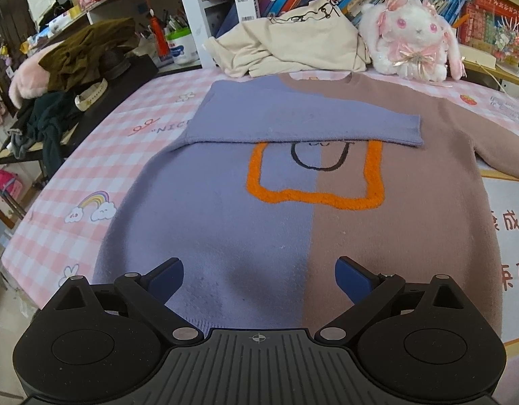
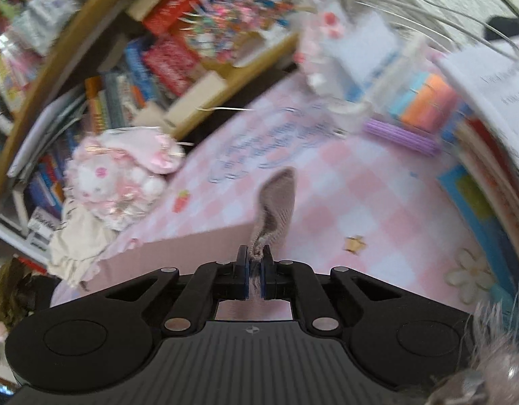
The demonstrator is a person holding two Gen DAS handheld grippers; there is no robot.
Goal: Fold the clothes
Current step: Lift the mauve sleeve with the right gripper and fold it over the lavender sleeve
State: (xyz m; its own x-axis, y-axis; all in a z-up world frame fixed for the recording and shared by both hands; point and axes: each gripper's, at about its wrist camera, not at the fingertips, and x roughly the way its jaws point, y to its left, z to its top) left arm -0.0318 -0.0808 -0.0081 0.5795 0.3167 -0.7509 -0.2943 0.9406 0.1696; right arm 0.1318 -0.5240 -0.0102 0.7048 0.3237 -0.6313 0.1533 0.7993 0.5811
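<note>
A sweater (image 1: 246,209), half lavender and half mauve with an orange outline on the chest, lies flat on the pink checked bed cover (image 1: 57,229). Its lavender sleeve (image 1: 293,121) is folded across the chest. Its mauve sleeve (image 1: 495,141) runs off to the right. My left gripper (image 1: 259,276) is open and empty, just above the sweater's hem. My right gripper (image 2: 255,263) is shut on the cuff of the mauve sleeve (image 2: 279,199), held up above the bed cover (image 2: 360,209); this view is blurred.
A cream garment (image 1: 293,44) and a white-pink plush rabbit (image 1: 414,40) sit at the back against bookshelves. Dark clothes (image 1: 74,57) are piled on a black stand at left. Stacked books and boxes (image 2: 461,128) line the bed's right side.
</note>
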